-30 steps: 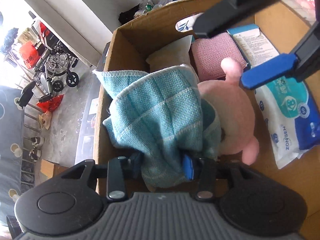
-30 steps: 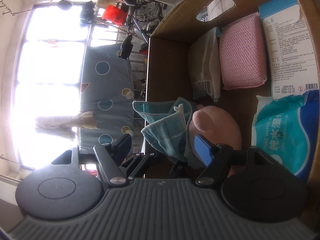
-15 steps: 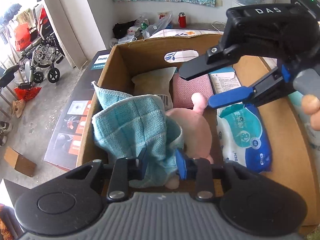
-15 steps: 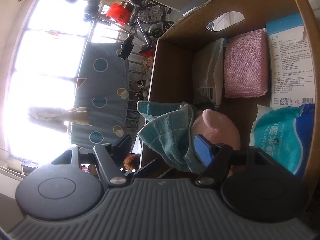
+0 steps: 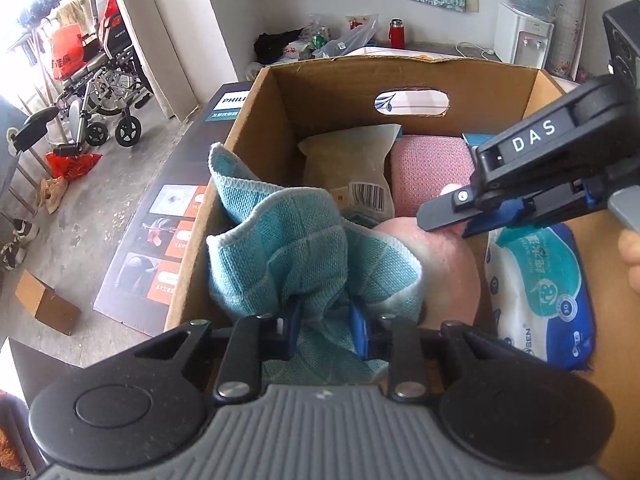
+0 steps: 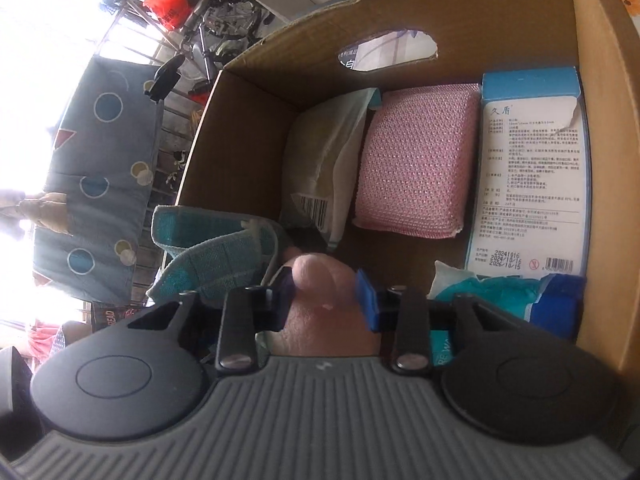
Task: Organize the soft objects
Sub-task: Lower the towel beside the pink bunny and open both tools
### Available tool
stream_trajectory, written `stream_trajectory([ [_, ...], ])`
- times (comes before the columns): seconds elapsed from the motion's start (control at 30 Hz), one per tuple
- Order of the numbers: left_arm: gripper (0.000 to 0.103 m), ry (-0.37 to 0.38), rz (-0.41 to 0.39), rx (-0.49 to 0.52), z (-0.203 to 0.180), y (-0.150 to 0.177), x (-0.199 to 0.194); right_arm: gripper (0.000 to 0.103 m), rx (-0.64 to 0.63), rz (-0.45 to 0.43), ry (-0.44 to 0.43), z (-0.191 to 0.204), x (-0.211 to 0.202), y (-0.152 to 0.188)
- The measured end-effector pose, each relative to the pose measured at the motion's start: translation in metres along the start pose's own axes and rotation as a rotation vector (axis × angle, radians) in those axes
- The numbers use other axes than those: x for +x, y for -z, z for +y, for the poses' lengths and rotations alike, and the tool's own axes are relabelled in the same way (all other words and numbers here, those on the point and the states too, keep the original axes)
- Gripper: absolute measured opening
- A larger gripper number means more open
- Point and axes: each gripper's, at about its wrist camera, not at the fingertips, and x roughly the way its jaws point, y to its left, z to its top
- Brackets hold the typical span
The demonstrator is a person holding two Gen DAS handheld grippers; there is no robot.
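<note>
Bunching a teal cloth [image 5: 316,264] between its blue pads, the left gripper [image 5: 325,330] has its jaws drawn in tight on the fabric; they have just been closing. The cloth stands up out of the cardboard box [image 5: 360,80] near its left wall, its free corner rising toward the box's upper left rim, so its long axis runs from the gripper up and away toward that wall. The right gripper [image 6: 329,292] has likewise just been closing, and its pads now press on either side of a knob of the pink plush toy [image 6: 320,280]. The toy lies in the near half of the box, just right of the cloth and touching it, the pinched knob pointing toward the far wall.

The left wrist view shows the right gripper from outside, reaching in from the right edge, with part of a hand [image 5: 630,256] behind it. It also takes in the room beyond: a wheelchair [image 5: 104,96] and a flat printed carton [image 5: 176,216] beside the box. The right wrist view alone lays out the box's far end clearly: a bagged pale pack [image 6: 324,168] in the far left corner, a pink sponge [image 6: 416,164] beside it, a blue-and-white carton [image 6: 532,172] against the right wall, and a wet-wipes pack [image 6: 500,292] nearer the camera.
</note>
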Motion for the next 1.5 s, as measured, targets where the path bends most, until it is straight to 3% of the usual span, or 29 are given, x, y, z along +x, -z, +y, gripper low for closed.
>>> stream_trajectory([
  [0.1, 0.029, -0.003, -0.004, 0.005, 0.000, 0.000, -0.001, 0.007, -0.030, -0.014, -0.013, 0.003, -0.007, 0.001],
  [0.43, 0.029, -0.025, 0.016, 0.014, -0.005, -0.005, 0.012, 0.007, -0.118, 0.002, 0.020, 0.003, -0.042, -0.004],
  [0.63, 0.029, -0.029, 0.076, 0.043, -0.013, -0.013, 0.037, 0.009, -0.140, 0.021, 0.051, 0.008, -0.040, -0.005],
  [0.73, 0.029, -0.018, 0.103, 0.012, -0.010, -0.015, 0.043, 0.012, -0.144, 0.024, 0.059, 0.011, -0.038, -0.004],
  [0.9, 0.033, 0.049, 0.009, -0.030, 0.001, -0.007, 0.001, 0.028, -0.112, 0.012, -0.002, 0.008, -0.049, -0.004],
  [1.07, 0.035, -0.012, -0.074, -0.004, 0.003, 0.006, -0.022, 0.030, -0.152, -0.076, -0.063, 0.011, -0.080, 0.006],
  [1.17, 0.034, -0.103, -0.028, 0.044, -0.003, 0.001, 0.000, 0.030, -0.162, -0.132, -0.114, 0.010, -0.104, 0.022],
  [1.27, 0.034, -0.138, 0.008, 0.070, -0.004, -0.004, 0.021, 0.030, -0.167, -0.167, -0.145, 0.008, -0.125, 0.040],
  [1.5, 0.032, -0.132, 0.090, 0.090, -0.007, -0.021, 0.053, 0.030, -0.205, -0.212, -0.154, 0.001, -0.161, 0.079],
])
